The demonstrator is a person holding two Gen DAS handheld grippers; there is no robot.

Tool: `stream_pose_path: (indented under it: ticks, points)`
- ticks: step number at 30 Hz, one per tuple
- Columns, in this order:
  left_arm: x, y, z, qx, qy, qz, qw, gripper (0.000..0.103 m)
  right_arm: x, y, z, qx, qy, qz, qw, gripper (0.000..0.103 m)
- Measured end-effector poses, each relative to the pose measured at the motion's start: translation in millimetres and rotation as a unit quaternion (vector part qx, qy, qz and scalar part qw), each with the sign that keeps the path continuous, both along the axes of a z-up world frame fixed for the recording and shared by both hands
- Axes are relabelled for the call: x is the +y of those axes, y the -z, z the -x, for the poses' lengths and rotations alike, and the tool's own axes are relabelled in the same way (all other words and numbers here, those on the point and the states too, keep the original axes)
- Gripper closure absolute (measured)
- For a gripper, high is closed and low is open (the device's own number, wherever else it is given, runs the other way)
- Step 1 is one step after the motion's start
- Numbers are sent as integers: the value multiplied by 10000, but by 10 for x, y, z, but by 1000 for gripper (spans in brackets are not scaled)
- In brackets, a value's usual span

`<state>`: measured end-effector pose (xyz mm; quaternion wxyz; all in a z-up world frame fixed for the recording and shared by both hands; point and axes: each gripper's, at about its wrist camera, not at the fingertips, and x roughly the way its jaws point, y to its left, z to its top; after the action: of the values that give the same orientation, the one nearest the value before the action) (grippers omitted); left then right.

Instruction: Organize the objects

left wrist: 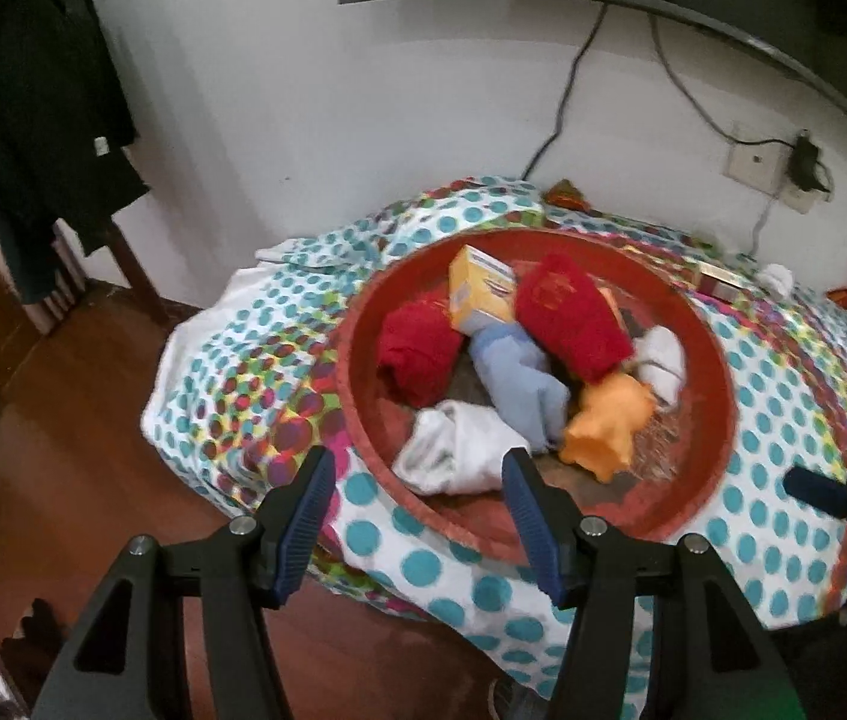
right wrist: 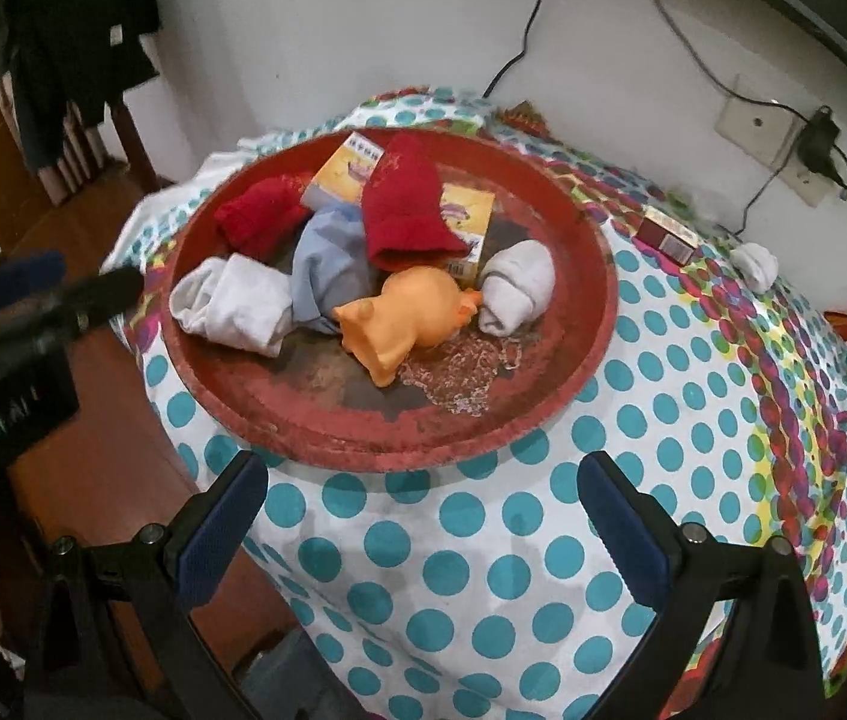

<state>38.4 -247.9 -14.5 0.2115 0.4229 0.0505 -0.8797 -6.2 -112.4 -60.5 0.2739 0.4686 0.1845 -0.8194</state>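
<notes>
A round red tray [left wrist: 720,408] [right wrist: 333,432] sits on a dotted tablecloth [right wrist: 483,570]. It holds two red socks [left wrist: 567,318] [right wrist: 408,204], a yellow box [left wrist: 477,291] [right wrist: 351,168], a blue cloth [left wrist: 519,378] [right wrist: 327,258], white socks [left wrist: 453,450] [right wrist: 237,300], a rolled white sock [right wrist: 513,285] and an orange toy pig [left wrist: 603,420] [right wrist: 405,318]. My left gripper [left wrist: 419,459] hangs open over the tray's near rim, holding nothing. My right gripper [right wrist: 417,474] stands open and empty above the cloth, just in front of the tray.
A red packet [right wrist: 666,237] and another rolled white sock [right wrist: 754,264] lie on the cloth behind the tray. Cables and a wall socket [right wrist: 753,126] are at the back. Dark clothes [left wrist: 45,120] hang over a chair at left. A wooden floor [left wrist: 93,420] surrounds the table.
</notes>
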Motion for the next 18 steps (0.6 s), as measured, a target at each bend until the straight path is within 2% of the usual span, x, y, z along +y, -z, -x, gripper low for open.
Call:
stream_pose_path:
  ticks: [3,14,18]
  points:
    - [-59,37,157,-146,-79,-28,9999,44,-74,20,93,-159,-32,58,9999,0]
    - [-157,281,601,-512,-48,-397,9979,44,-206,70,501,-213,21,-55,9998,0]
    - [-151,371,691,-666,-27,-352,9972,44,-198,128,632,-328,83,-63,9994,0]
